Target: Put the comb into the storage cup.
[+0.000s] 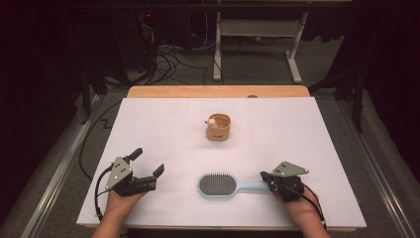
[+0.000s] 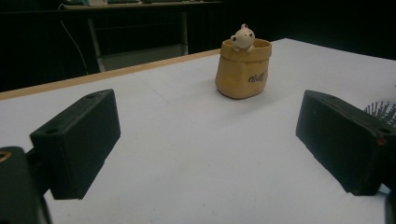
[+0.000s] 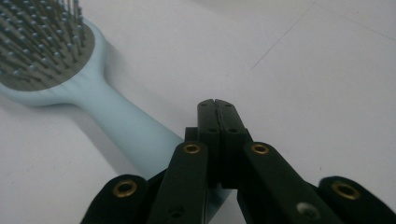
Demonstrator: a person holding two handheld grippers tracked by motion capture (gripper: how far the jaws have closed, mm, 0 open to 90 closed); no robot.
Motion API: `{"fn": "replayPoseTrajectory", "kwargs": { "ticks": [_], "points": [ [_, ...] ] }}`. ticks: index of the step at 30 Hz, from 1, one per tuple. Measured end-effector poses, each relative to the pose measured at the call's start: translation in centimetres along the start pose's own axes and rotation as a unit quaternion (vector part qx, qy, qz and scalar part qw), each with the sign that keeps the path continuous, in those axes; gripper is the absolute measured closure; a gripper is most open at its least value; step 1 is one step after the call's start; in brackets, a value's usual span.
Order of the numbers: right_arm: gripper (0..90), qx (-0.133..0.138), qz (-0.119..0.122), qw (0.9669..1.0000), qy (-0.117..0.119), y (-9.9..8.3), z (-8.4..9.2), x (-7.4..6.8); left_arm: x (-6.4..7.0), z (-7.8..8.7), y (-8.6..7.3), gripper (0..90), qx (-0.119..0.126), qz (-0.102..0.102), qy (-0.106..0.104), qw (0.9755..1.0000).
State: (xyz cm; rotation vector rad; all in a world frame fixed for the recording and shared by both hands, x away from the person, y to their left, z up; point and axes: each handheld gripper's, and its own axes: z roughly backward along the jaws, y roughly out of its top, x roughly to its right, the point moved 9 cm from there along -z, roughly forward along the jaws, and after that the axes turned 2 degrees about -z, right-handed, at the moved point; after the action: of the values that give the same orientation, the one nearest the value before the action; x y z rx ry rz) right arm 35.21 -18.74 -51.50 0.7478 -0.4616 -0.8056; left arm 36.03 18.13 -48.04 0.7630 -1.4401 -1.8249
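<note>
Jaws of my right gripper [image 3: 215,105] are pressed flat together with nothing between them, their tips meeting in a thin seam in the right gripper view. The brush [image 3: 56,60] is not in their grasp: its pale blue handle runs under the left linkage and passes to the left of the closed tips. I cannot tell whether the gripper body rests on the handle's end or only sits above it. From above, that gripper [image 1: 267,177] sits at the handle's end, near the front right of the sheet [image 1: 297,129], with my hand behind it.

The brush [image 1: 220,184] lies flat, bristles up, its oval head pointing toward my left and the handle toward my right, near the front edge and about midway between my two hands.

My left gripper [image 1: 148,166] is released, its jaws spread wide and holding nothing; it sits low at the front left, well apart from the brush head. In its own view the two black pads frame bare white sheet, and a few bristles [image 2: 383,112] peek past the right one.

Farther back, near the sheet's middle, stands a small tan pot [image 1: 219,128] shaped like a rolled sack, with a little bear figure [image 2: 243,37] perched on its rim. It is upright and well apart from both grippers.
</note>
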Motion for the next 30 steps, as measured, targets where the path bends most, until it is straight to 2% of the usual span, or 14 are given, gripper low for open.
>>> {"fn": "replayPoseTrajectory", "kwargs": {
  "ticks": [5,8,9,10,12,13,14,15,17,19,20,22,27,30],
  "points": [
    [90.0,0.008,-0.002,1.0,0.003,-0.2,0.3,-0.3,0.0,0.0,0.0,7.3,-0.001,0.0,-0.001,1.0],
    [90.0,0.037,-0.013,0.9992,0.009,0.7,0.6,-0.4,0.0,0.0,0.0,7.2,0.0,0.0,0.0,1.0],
    [90.0,0.075,-0.017,0.9968,0.023,2.4,1.1,-1.1,-0.1,0.0,0.0,7.3,0.0,0.002,0.001,1.0],
    [90.0,0.075,-0.017,0.9968,0.023,2.4,1.1,-1.1,-0.1,0.0,0.0,7.3,0.0,0.002,0.001,1.0],
    [90.0,0.097,-0.007,0.9944,0.041,3.8,1.1,-2.6,-0.1,-0.1,-0.1,7.3,-0.002,0.002,0.002,1.0],
    [90.0,0.108,0.002,0.9918,0.068,4.8,0.8,-4.6,-0.1,-0.1,0.0,7.3,-0.002,0.002,0.002,1.0],
    [90.0,0.108,0.002,0.9918,0.068,4.8,0.8,-4.6,-0.1,-0.1,0.0,7.3,-0.002,0.002,0.002,1.0],
    [90.0,0.113,0.015,0.9889,0.095,5.5,0.5,-6.8,-0.1,0.0,0.0,7.3,0.001,0.001,0.002,1.0],
    [90.0,0.115,0.021,0.9876,0.105,5.7,0.4,-7.6,-0.1,0.0,0.0,7.3,0.0,-0.001,0.002,1.0],
    [90.0,0.112,0.033,0.9848,0.128,6.0,0.1,-9.6,-0.2,0.0,-0.1,7.3,-0.001,0.001,0.003,1.0],
    [90.0,0.104,0.048,0.9821,0.15,5.9,-0.5,-11.7,-0.3,0.0,-0.1,7.3,-0.003,0.001,0.004,1.0],
    [90.0,0.095,0.061,0.9796,0.166,5.8,-1.0,-13.0,-0.3,-0.1,-0.1,7.3,-0.003,0.001,0.004,1.0],
    [90.0,0.059,0.094,0.9771,0.182,5.1,-2.8,-16.0,-0.3,0.0,0.0,7.3,0.0,-0.001,0.003,1.0],
    [90.0,0.045,0.101,0.9774,0.18,4.9,-3.4,-16.6,-0.3,0.0,0.0,7.4,0.0,0.0,0.003,1.0]
  ]
}}
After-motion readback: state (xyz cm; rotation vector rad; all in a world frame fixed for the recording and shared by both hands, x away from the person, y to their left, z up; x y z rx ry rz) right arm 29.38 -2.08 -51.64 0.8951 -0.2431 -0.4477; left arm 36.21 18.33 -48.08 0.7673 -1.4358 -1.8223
